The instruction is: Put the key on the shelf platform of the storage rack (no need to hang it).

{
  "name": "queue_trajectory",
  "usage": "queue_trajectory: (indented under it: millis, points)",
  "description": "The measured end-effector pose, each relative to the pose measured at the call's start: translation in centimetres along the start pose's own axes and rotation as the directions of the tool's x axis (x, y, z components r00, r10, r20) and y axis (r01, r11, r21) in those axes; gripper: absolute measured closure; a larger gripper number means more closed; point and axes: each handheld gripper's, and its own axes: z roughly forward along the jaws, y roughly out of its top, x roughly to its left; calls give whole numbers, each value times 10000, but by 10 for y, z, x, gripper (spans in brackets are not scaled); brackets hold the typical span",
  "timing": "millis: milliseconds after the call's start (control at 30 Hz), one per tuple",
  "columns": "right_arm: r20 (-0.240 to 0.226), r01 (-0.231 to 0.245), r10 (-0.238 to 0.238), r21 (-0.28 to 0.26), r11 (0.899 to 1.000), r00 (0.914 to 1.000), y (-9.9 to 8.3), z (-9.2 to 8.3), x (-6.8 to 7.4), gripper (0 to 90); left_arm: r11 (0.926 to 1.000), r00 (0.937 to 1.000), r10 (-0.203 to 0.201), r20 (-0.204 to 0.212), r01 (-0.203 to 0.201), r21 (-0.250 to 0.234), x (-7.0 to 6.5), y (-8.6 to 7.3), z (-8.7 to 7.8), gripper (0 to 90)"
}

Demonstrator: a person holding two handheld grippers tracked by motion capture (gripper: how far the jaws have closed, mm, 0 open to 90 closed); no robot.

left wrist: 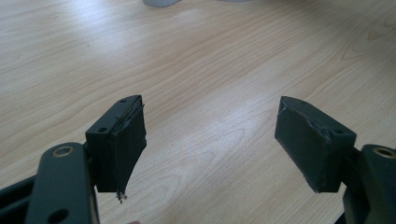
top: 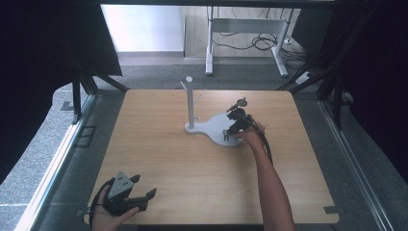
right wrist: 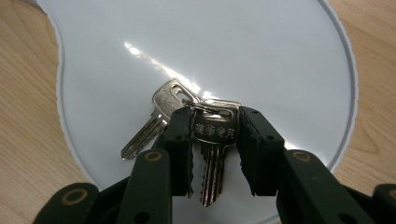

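My right gripper [right wrist: 215,140] sits over the keys [right wrist: 205,135], its fingers [right wrist: 180,140] at either side of one key's head. The keys lie on the stand's base plate [top: 216,126], right of its upright post [top: 190,103], mid-desk [top: 192,163]. My left gripper [top: 139,192] rests at the desk's near left corner, well apart.

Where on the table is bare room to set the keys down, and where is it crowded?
Bare wood lies left of the white stand, and between the stand's base and the left gripper, which rests open at the near left corner. It is crowded on the base, where the right gripper is shut on the keys.
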Motion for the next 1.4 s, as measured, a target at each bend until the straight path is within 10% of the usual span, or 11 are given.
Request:
queue_trajectory:
  millis: [600,1400]
  points:
    - [-75,-155,149,-822,9965,9999,-4,-21,3,448,10000,10000,45,-15,-45,10,-1,0,0,249]
    - [-1071,1086,-1321,-2019,9734,9854,-47,-65,32,442,9999,9999,142,-15,-141,68,-4,2,2,250]
